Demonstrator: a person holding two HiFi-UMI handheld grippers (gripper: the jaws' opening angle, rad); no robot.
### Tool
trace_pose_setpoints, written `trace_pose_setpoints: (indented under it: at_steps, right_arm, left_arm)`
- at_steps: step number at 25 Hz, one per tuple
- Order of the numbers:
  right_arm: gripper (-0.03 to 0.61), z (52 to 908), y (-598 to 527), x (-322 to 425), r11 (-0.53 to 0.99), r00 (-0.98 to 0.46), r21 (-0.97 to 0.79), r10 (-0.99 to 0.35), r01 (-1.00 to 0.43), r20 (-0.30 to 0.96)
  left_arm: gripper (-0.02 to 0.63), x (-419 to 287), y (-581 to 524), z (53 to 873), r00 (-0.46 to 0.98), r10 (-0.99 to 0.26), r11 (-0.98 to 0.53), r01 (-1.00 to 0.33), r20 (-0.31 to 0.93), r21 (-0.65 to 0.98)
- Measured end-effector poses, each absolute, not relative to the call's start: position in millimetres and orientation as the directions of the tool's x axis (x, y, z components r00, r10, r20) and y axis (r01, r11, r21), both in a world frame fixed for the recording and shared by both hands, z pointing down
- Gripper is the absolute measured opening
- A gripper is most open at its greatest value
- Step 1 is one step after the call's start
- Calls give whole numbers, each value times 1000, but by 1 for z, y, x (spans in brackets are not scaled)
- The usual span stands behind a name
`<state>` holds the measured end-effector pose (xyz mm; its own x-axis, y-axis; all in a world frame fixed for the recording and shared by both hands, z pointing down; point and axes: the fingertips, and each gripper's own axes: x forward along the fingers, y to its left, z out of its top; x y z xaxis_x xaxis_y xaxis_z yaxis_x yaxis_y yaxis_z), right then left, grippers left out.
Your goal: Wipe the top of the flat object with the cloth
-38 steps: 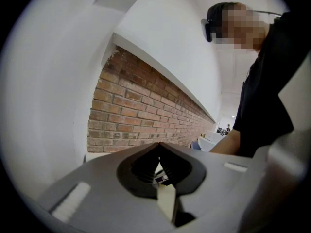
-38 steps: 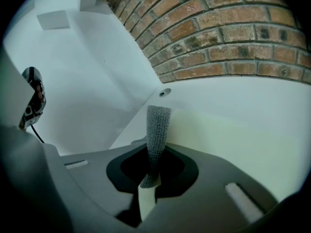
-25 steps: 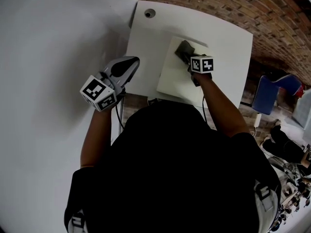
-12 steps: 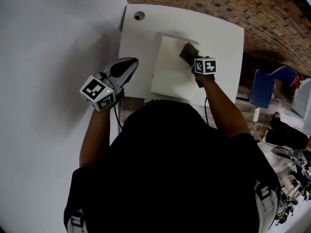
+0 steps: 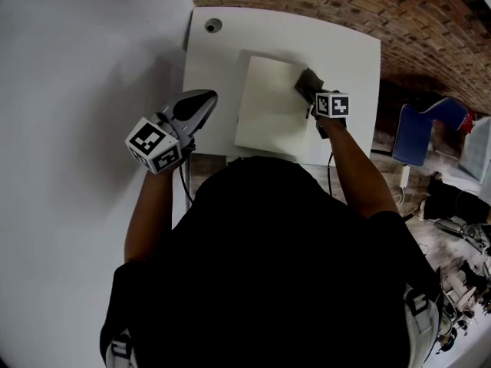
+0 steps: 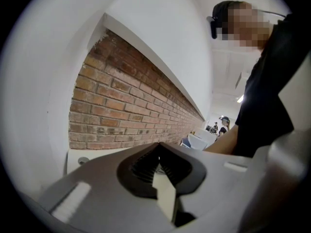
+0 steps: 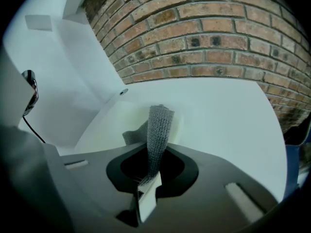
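Head view puts our right gripper [image 5: 313,96] at the far right part of the cream board [image 5: 265,113], which lies flat on the white table [image 5: 219,67] with its long axis running near to far. Our right gripper view shows the jaws pinched together on a fold of the grey knitted cloth [image 7: 158,127], and the rest of the cloth trails forward onto the board [image 7: 109,125]. From above, the cloth [image 5: 308,81] sits near the board's far right corner and seems to rest on it. Most of the board's top therefore lies to the left of this gripper and nearer to us, so we judge the next stroke should sweep that way. Our left gripper [image 5: 201,100] hangs by the table's near left edge, apart from the board. Its own view shows the jaws [image 6: 161,171] closed with nothing between them, so the right hand is the nearer one. We can read no brand, label or writing anywhere. The only print is the black-and-white square markers on the gripper cubes. A small round hole [image 5: 212,25] sits in the table's far left corner.
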<state>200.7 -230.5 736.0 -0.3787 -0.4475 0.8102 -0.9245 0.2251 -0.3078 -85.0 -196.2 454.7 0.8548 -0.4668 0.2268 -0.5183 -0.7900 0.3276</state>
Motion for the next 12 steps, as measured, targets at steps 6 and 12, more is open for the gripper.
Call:
trace_pose_setpoints:
  at_steps: [6, 12]
  right_arm:
    - [15, 726, -232, 204, 216, -385, -319, -463, -923, 798]
    - [15, 681, -241, 160, 305, -479, -372, -496, -877, 724]
  left_arm:
    - [2, -86, -193, 453, 854, -468, -789, -520, 227, 327]
    - [2, -92, -188, 450, 848, -479, -784, -529, 226, 325]
